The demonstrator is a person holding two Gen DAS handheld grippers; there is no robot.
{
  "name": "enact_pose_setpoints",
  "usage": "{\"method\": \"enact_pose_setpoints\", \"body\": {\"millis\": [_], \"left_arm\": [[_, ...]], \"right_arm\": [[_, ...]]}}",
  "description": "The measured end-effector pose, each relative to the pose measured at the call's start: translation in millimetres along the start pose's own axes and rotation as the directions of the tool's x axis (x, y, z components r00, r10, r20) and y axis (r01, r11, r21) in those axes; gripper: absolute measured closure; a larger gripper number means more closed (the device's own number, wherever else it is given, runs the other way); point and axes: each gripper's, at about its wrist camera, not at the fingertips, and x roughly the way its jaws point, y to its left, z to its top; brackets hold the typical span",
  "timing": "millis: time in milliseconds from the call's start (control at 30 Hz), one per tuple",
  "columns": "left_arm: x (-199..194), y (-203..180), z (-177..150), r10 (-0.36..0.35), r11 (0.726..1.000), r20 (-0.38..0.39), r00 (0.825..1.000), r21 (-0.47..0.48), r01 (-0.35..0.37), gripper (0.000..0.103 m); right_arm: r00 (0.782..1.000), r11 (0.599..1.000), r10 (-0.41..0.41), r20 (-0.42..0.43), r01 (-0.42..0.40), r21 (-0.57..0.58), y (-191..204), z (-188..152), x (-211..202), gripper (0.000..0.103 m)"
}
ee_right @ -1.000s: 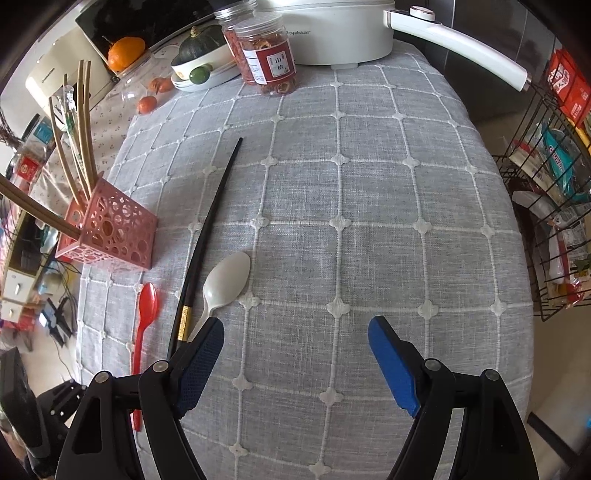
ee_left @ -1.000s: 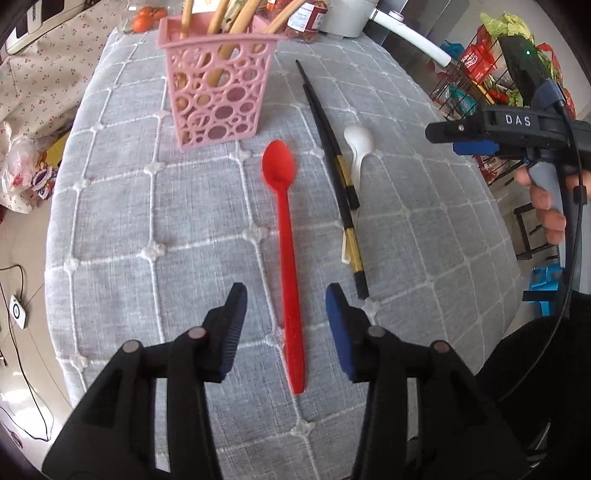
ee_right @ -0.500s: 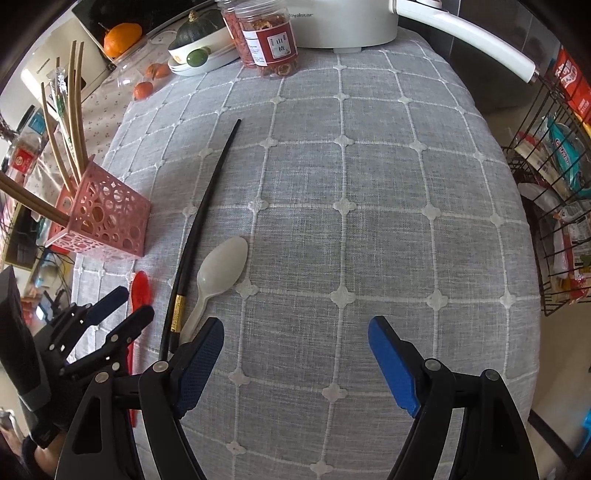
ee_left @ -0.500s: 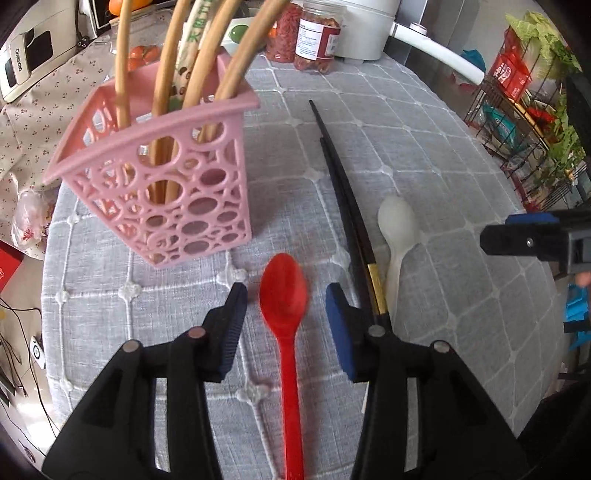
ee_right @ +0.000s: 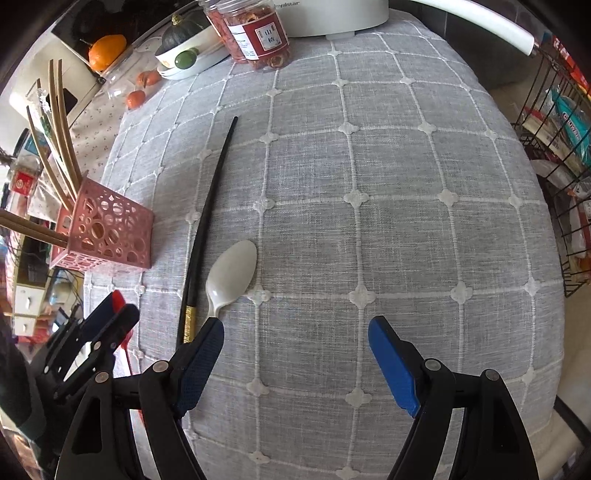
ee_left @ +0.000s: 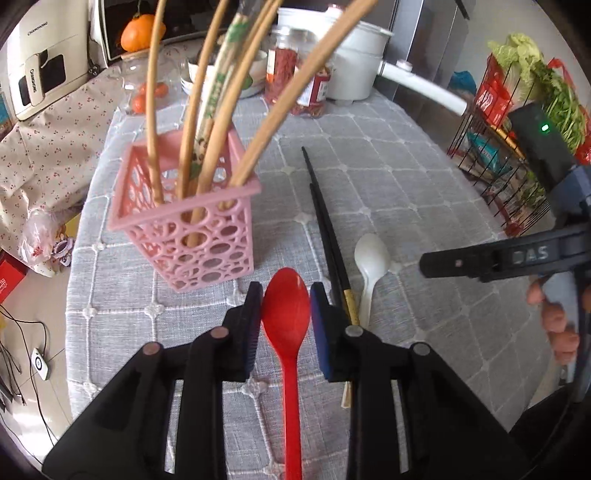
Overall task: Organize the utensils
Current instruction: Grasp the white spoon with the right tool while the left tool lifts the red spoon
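Where lettering is legible, the right gripper's [ee_right: 295,363] black body reads "DAS" at the right edge of the left wrist view, the white appliance [ee_left: 40,70] at that frame's upper left carries a brand too blurred to read with certainty, and the white cooker [ee_right: 332,14] at the top of the right wrist view shows a partial word ending in "yalstar". Printing on the red-labelled jar [ee_right: 264,35] is too small to read.

Task item: a red spoon [ee_left: 286,314], glossy plastic, oval bowl, long straight handle running to the bottom edge of the left wrist view. Its bowl sits between the two blue pads of the left gripper [ee_left: 286,314], lower centre of the frame. The jaws are closing; each pad meets an edge of the bowl.

Adjacent items: a pink basket [ee_left: 192,236] with round cut-outs stands at upper left of the spoon and holds several wooden chopsticks [ee_left: 207,110]. A pair of black chopsticks [ee_left: 325,229] with gold bands and a white spoon [ee_left: 371,258] lie on the grey checked cloth [ee_right: 388,221] to the right of the red spoon.

Right gripper: jaws wide apart, nothing between them, white spoon just beyond its left pad.
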Motion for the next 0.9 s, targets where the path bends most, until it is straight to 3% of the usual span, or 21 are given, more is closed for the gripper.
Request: {"method": "enact_pose_setpoints", "body": {"millis": [300,433,633,733,900], "left_arm": [[-49.2,7.6,2.1,-0.009,1.0,0.124,0.992,0.0,0.009,0.075],[-55.1,10.5,-1.2,-0.012,1.0,0.137,0.991,-0.01,0.013,0.075],[-61.8,14.9,-4.6,-0.021,0.999,0.148,0.989,-0.028,0.026,0.075],[-66.8,15.6,-4.9,-0.021,0.999,0.164,0.986,-0.034,0.027,0.075],[-84.1,23.3,-0.9,-0.023,0.998,0.222,0.975,-0.054,0.036,0.075]], "right_arm": [[1.0,0.999,0.025,-0.014,-0.025,0.022,34.3,7.5,25.8,0.025],[0.999,0.999,-0.033,-0.019,0.033,-0.011,50.0,8.0,38.3,0.05],[0.986,0.984,-0.166,0.019,0.167,-0.062,67.9,7.0,44.7,0.054],[0.977,0.973,-0.208,0.048,0.212,-0.094,72.7,9.4,46.9,0.065],[0.98,0.973,-0.173,0.096,0.185,-0.134,75.5,9.2,47.8,0.069]]}}
